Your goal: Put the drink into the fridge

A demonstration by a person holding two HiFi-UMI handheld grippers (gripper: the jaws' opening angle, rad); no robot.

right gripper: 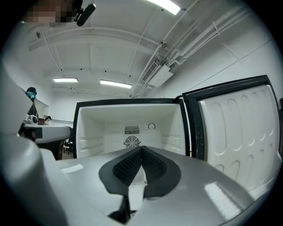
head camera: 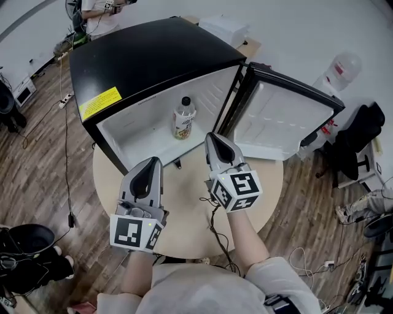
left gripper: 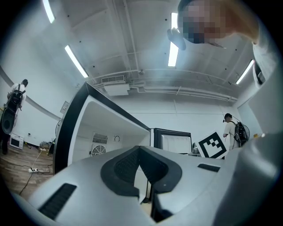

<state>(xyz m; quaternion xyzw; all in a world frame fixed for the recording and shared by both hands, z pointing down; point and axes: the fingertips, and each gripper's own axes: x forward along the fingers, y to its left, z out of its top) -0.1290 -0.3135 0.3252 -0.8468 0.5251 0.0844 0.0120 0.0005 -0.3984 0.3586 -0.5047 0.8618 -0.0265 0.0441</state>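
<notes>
The drink, a clear bottle (head camera: 183,118) with a white cap and printed label, stands upright inside the black mini fridge (head camera: 141,61). The fridge door (head camera: 276,116) hangs open to the right. My right gripper (head camera: 213,136) is shut and empty just in front of the fridge opening, to the right of the bottle and apart from it. My left gripper (head camera: 151,160) is shut and empty over the table, nearer to me. The right gripper (right gripper: 141,149) faces the white fridge interior (right gripper: 128,110). The left gripper (left gripper: 139,148) faces the fridge (left gripper: 88,114) from the left. The jaws hide the bottle in both gripper views.
The fridge stands on a round beige table (head camera: 184,214) with a black cable (head camera: 215,227) lying on it. A large water jug (head camera: 341,70) and a black chair (head camera: 362,132) stand at the right. A person (head camera: 101,12) is at the back. Cables run across the wooden floor.
</notes>
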